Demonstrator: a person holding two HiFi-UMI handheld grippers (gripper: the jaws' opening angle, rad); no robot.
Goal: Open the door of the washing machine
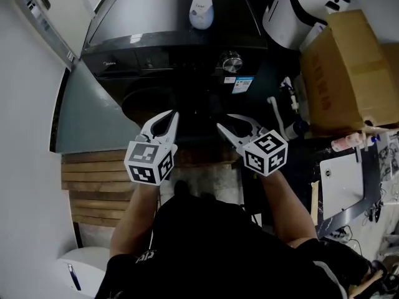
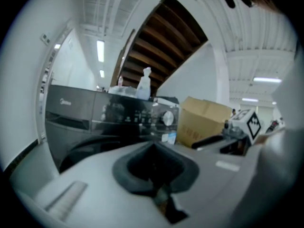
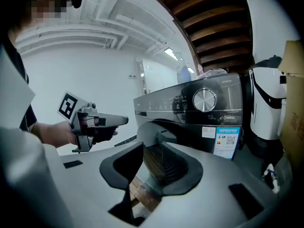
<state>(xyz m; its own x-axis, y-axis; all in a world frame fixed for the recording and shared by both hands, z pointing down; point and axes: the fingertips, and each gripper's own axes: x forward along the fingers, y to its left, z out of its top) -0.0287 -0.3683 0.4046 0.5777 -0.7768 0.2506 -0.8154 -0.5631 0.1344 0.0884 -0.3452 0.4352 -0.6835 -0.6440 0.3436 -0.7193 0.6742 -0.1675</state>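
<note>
Okay, closest to me, my left gripper [image 1: 169, 122] has its fingers pressed together, holding nothing. Beside it, my right gripper [image 1: 227, 124] has its fingers spread, with nothing between them. Both point at the washing machine [image 1: 174, 42]; its round door [image 1: 149, 101] looks shut, just beyond the fingertips, nearer the left pair. Above sits the knob [image 1: 232, 61], and farthest back a bottle [image 1: 201, 8] stands on top.
</note>
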